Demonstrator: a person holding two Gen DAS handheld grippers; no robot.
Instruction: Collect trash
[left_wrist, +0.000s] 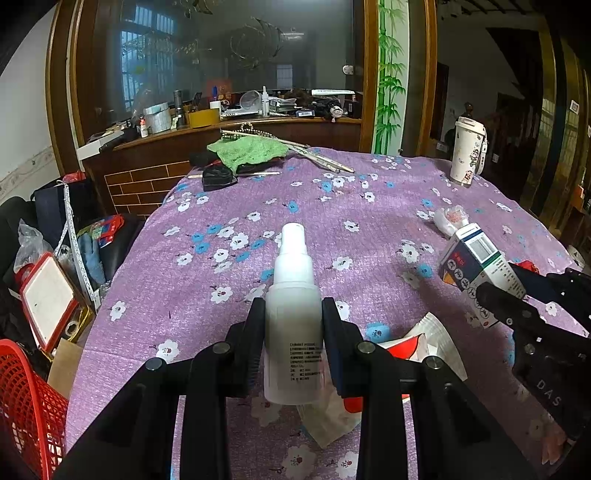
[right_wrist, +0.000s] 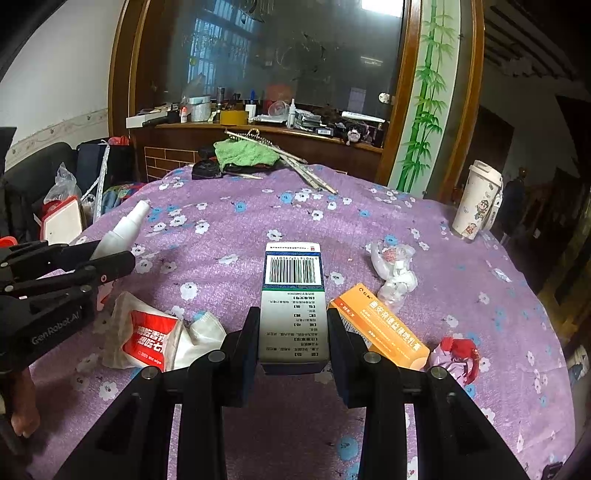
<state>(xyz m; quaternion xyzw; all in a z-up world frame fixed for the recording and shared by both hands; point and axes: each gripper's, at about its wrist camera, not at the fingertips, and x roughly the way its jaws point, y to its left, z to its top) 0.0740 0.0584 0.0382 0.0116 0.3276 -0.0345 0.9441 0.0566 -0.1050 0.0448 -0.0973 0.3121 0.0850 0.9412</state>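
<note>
Two grips: both mine, each clamped.
Left gripper (left_wrist: 293, 325): pads squeeze smooth white plastic bottle (left_wrist: 293, 314), frame centre.
Right gripper (right_wrist: 293, 332): clamps rectangular card box (right_wrist: 293, 299), centre, above purple floral cloth (right_wrist: 229, 229).

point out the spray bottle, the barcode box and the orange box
spray bottle (left_wrist: 293, 332), left wrist view, on its white body between the fingers
barcode box (right_wrist: 293, 317), right wrist view, on its printed side panel
orange box (right_wrist: 384, 328), right wrist view, on its top face
</note>
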